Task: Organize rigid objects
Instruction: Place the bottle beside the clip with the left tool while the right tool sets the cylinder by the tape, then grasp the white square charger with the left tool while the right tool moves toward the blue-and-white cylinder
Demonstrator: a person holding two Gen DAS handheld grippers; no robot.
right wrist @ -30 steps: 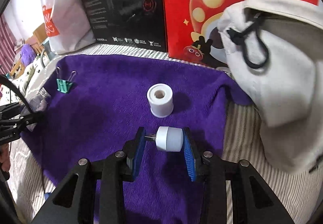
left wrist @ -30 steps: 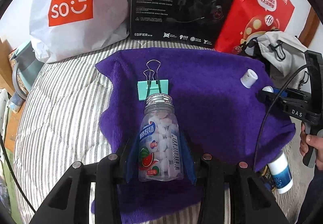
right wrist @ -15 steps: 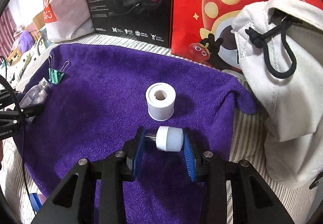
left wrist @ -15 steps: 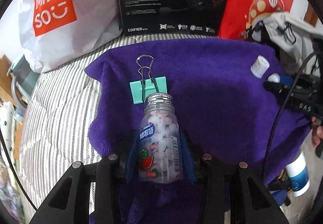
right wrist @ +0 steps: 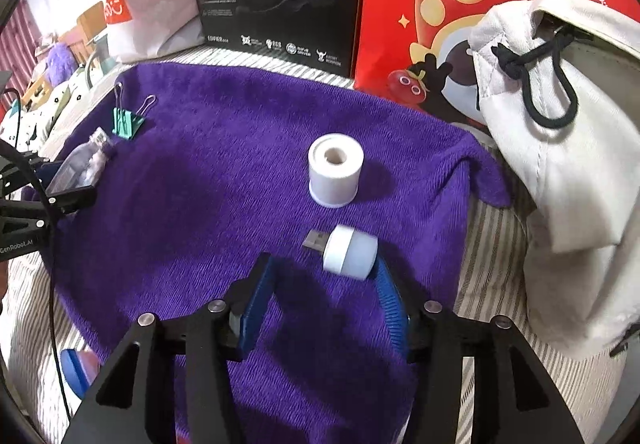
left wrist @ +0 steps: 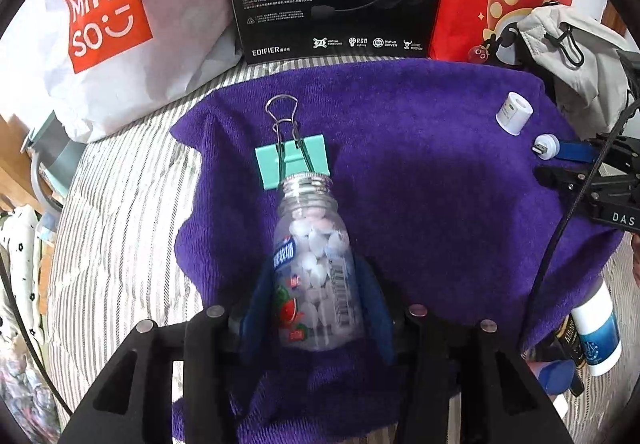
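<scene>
Teal binder clip [left wrist: 291, 162] touching candy bottle [left wrist: 314, 276] mouth, white cylinder [right wrist: 335, 169] beyond USB plug [right wrist: 347, 254]

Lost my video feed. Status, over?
Left gripper shut on candy bottle. Right gripper open, USB plug released on purple towel. Nothing blocking.

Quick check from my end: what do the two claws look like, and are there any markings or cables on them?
Both are black plastic frames with silver screws and blue finger pads. The left claw reads "GenRobot.AI" on its side; the right claw shows "DAS". A thin black cable runs along each.
</scene>
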